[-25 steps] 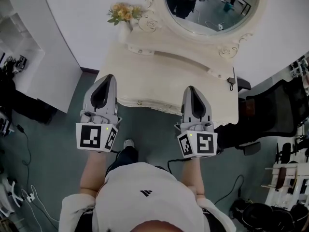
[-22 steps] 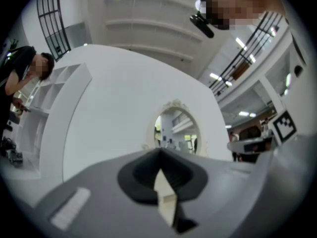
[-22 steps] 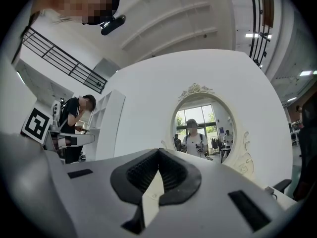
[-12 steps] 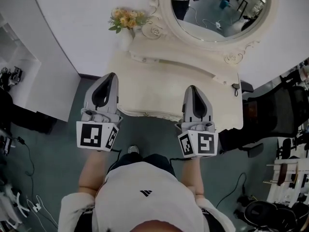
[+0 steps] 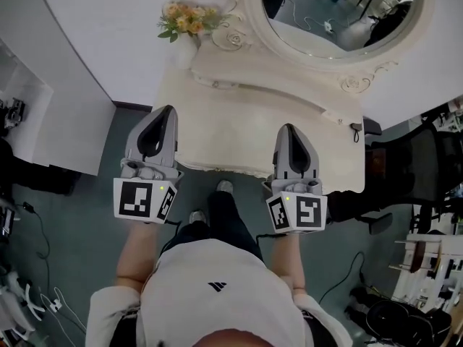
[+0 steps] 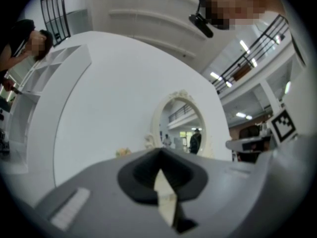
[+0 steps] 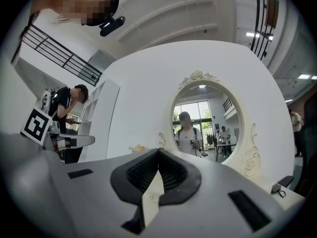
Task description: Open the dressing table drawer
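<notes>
The cream dressing table [image 5: 239, 125] stands against the white wall under an oval mirror [image 5: 340, 9]. Its carved front edge [image 5: 217, 170], where the drawer front sits, runs between my two grippers. No drawer handle shows from above. My left gripper [image 5: 165, 111] hovers over the table's left front corner, its jaws shut and empty. My right gripper [image 5: 288, 129] hovers over the right front part of the top, also shut and empty. In the left gripper view the closed tips [image 6: 159, 152] point at the mirror [image 6: 181, 128]. In the right gripper view the closed tips [image 7: 158, 151] do the same.
A vase of yellow flowers [image 5: 184, 19] stands at the table's back left. A black chair [image 5: 412, 172] is close on the right, a white shelf unit [image 5: 29, 114] on the left. My legs and shoe [image 5: 224, 188] are under the front edge. Cables lie on the green floor.
The table has drawn nearer and both grippers have moved forward over its front edge. One foot has stepped forward under the table. Both grippers stayed shut.
</notes>
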Demonstrator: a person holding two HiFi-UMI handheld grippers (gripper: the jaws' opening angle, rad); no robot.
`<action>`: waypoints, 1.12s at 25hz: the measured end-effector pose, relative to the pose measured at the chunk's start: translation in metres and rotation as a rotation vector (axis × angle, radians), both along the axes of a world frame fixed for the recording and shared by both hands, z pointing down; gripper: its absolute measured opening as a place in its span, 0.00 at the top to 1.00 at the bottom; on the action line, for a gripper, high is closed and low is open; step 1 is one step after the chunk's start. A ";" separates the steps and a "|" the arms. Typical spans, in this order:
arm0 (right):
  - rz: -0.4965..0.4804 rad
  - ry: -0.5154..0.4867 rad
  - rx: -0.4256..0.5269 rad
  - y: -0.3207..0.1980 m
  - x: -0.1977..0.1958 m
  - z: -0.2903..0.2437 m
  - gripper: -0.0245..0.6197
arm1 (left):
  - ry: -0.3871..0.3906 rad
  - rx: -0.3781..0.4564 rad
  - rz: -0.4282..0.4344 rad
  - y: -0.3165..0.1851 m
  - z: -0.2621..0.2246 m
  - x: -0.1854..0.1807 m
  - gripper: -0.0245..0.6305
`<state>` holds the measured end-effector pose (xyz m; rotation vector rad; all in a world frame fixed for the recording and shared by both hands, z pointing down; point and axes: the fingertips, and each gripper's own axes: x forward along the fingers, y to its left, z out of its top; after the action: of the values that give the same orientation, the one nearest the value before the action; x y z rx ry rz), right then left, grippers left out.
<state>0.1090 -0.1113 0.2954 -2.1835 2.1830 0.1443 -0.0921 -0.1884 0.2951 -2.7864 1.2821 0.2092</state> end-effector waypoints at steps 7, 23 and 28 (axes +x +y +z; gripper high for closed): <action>-0.054 0.003 0.018 -0.045 0.014 -0.007 0.96 | 0.001 0.006 -0.051 -0.037 -0.005 0.012 0.95; -0.165 0.016 0.016 -0.150 0.064 -0.007 0.96 | -0.024 -0.038 -0.131 -0.122 0.031 0.063 0.95; -0.208 0.007 -0.008 -0.175 0.069 0.003 0.96 | -0.067 -0.150 -0.138 -0.138 0.076 0.079 0.95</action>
<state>0.1782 -0.2860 0.2982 -1.9451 2.3998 0.1336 -0.0136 -0.3264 0.3708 -2.7817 1.5259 0.0114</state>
